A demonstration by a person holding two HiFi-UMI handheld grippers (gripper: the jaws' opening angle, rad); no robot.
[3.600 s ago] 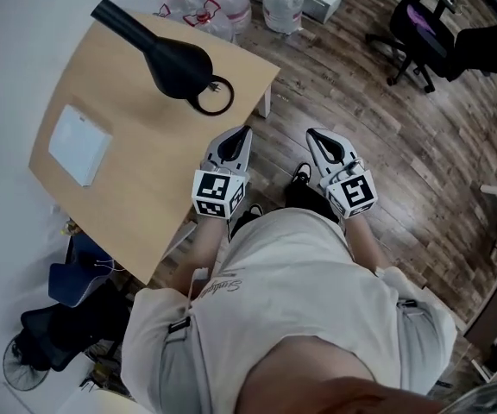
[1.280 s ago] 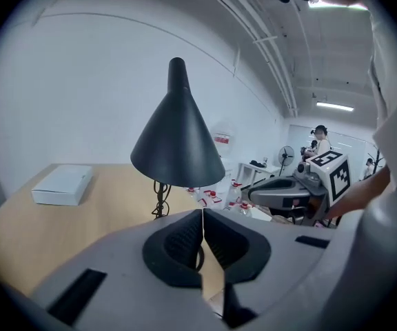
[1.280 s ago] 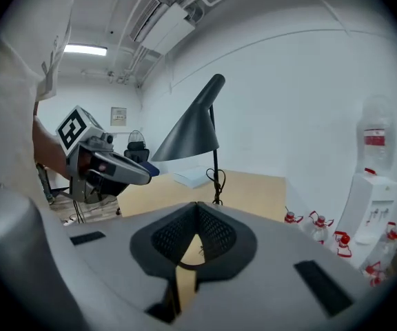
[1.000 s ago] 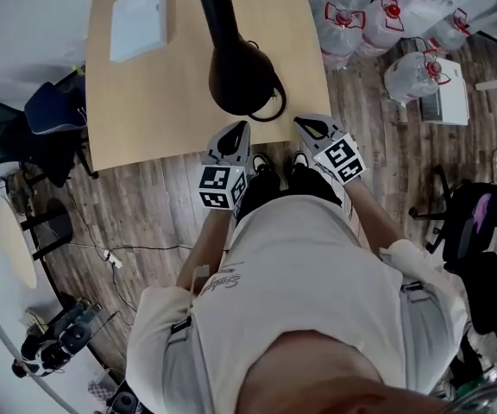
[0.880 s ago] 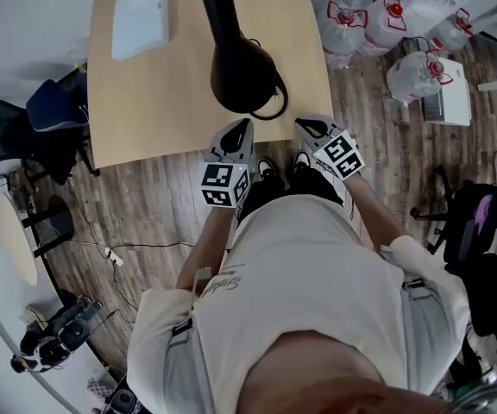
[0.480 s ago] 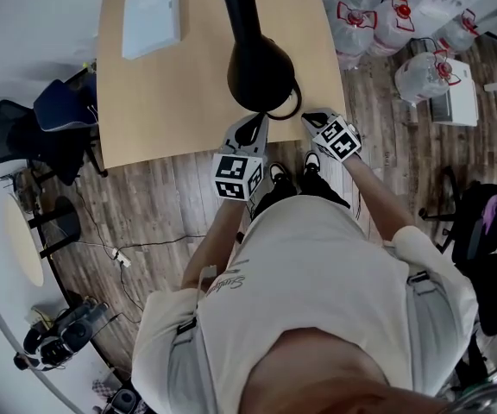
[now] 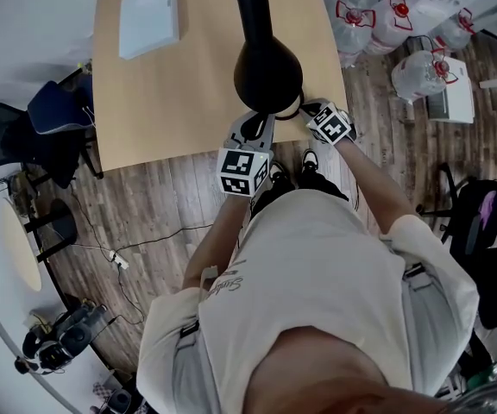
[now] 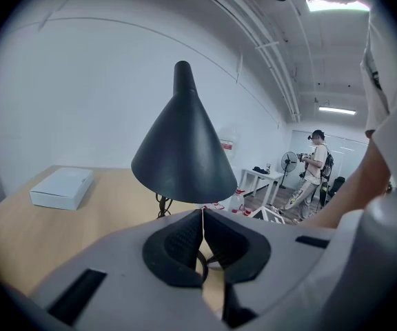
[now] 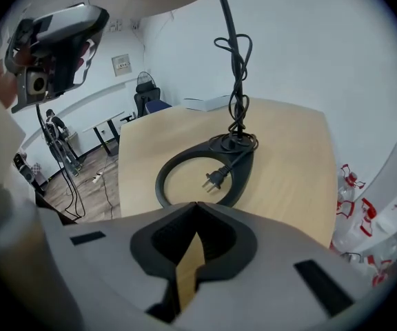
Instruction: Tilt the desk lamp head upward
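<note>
Compared with a few seconds ago, the table [image 7: 171, 93] is now faced squarely, and both grippers have been brought forward from over the wooden floor to the table's near edge. Within the last half second the left gripper [image 7: 257, 126] has been carried up until its tips lie just below the rim of the black desk lamp head [image 7: 268, 72]. The right gripper [image 7: 311, 109] has been advanced to just beside the lamp's ring base [image 9: 185, 167].

In the left gripper view the jaws are seen pressed together with nothing between them, and the conical lamp head hangs close ahead, apart from them. In the right gripper view the jaws are likewise closed and empty, pointed at the ring base, where the unplugged plug [image 9: 214, 179] lies and the cord [image 9: 238, 61] is wound up the stem.

The lamp stands at the near right of the table, its head facing downward. The approach is judged nearly complete, while the tilting itself is not yet begun.

Little writing can be read. Square black-and-white markers are carried on each gripper's cube. Red labels are seen on the water bottles [image 7: 361, 15] on the floor, and a red-and-white sign [image 8: 228, 145] hangs on the far wall, but both are too small to read. The white box [image 7: 149, 17] on the table shows no print.
</note>
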